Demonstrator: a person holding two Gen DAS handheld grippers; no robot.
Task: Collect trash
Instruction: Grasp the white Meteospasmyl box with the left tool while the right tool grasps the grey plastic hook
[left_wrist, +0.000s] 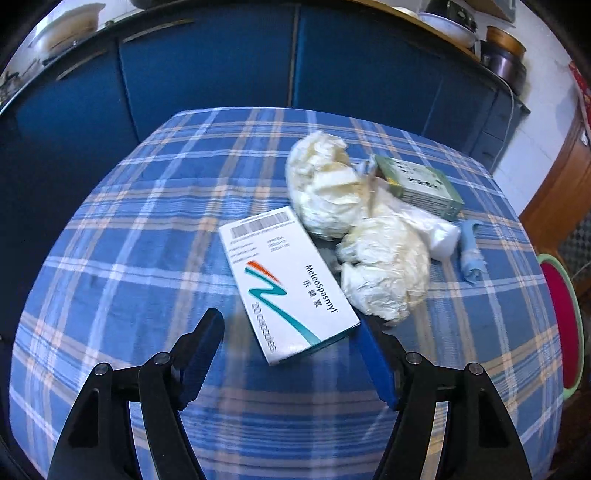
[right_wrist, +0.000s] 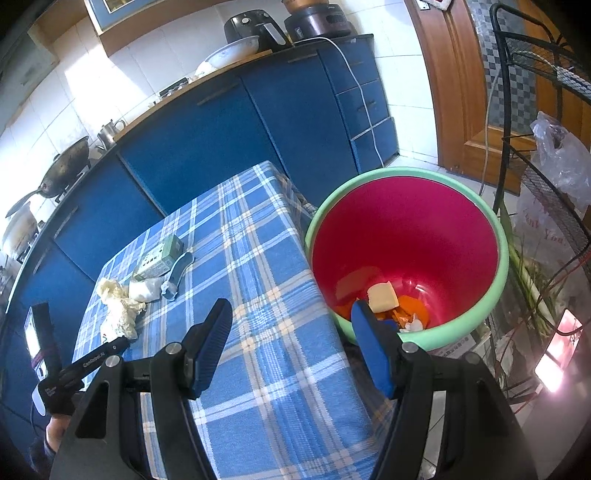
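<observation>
A white medicine box (left_wrist: 286, 282) lies on the blue plaid tablecloth (left_wrist: 147, 221). My left gripper (left_wrist: 290, 330) is open, its fingers either side of the box's near end, a little above it. Behind it lie crumpled white tissues (left_wrist: 325, 184) (left_wrist: 384, 266), a green box (left_wrist: 421, 182) and a blue plastic piece (left_wrist: 471, 254). My right gripper (right_wrist: 291, 321) is open and empty, over the table's right edge beside the red bin (right_wrist: 406, 236) with a green rim, which holds a yellow block (right_wrist: 384, 297) and orange scraps. The tissues (right_wrist: 122, 306) and green box (right_wrist: 159, 258) also show there.
Blue kitchen cabinets (right_wrist: 207, 133) run behind the table, with a wok (right_wrist: 62, 170) and appliances on the counter. A black wire rack (right_wrist: 535, 184) with plastic bags stands right of the bin. The left gripper's body (right_wrist: 74, 369) shows at lower left in the right wrist view.
</observation>
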